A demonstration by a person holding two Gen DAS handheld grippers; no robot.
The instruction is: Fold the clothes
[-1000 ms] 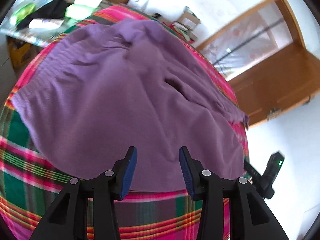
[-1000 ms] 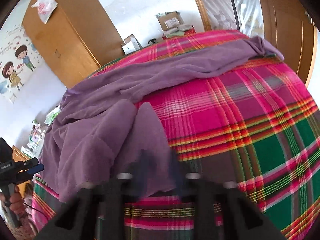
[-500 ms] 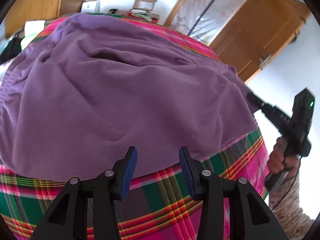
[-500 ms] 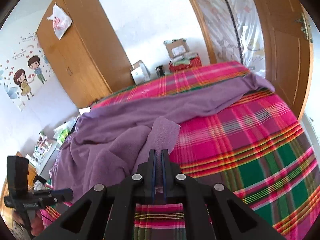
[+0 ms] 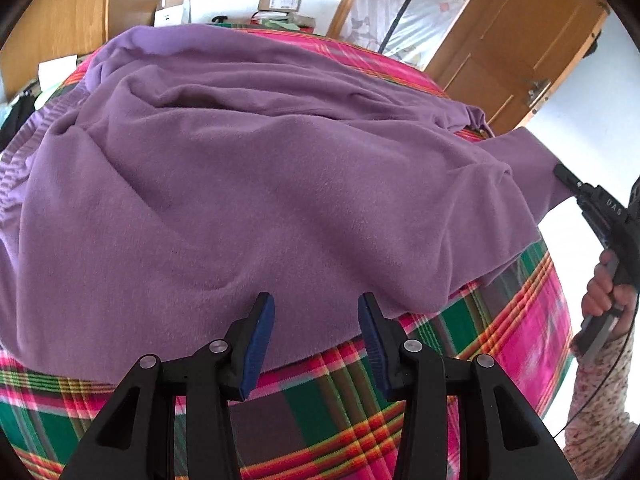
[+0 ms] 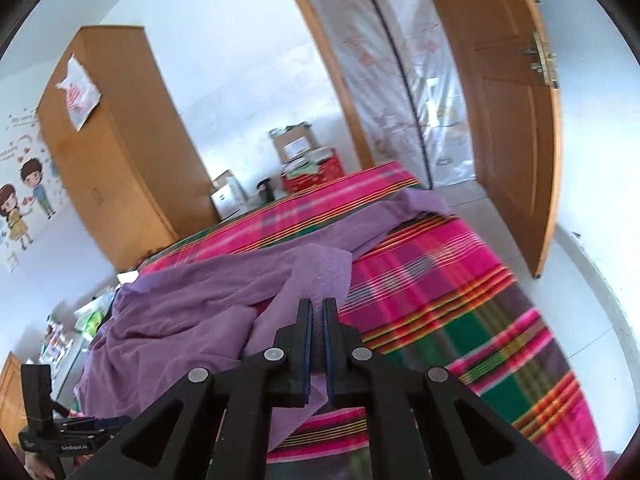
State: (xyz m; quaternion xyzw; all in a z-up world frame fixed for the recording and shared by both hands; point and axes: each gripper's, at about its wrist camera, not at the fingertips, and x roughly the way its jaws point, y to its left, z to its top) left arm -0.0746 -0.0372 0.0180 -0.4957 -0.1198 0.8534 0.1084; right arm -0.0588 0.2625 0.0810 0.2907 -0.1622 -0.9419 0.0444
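Purple garment (image 5: 248, 184): soft, fleecy knit, matte nap, ribbed band along one edge; lies rumpled in broad folds across a plaid bedcover (image 5: 520, 344) of pink, green and orange stripes.

Left gripper (image 5: 316, 344): black frame, blue ridged pads, jaws spread wide, holding nothing; poised just short of the garment's near hem, which lies directly ahead of its fingertips.

Right gripper (image 6: 316, 344): jaws pinched together on a fold of the purple fabric, which rises from between the pads and drapes away ahead and to its left. A long strip of the garment (image 6: 400, 216) trails forward toward the far bed edge.

Beyond: wooden wardrobe (image 6: 108, 148), wooden door (image 6: 508, 120), cardboard boxes (image 6: 294, 146).
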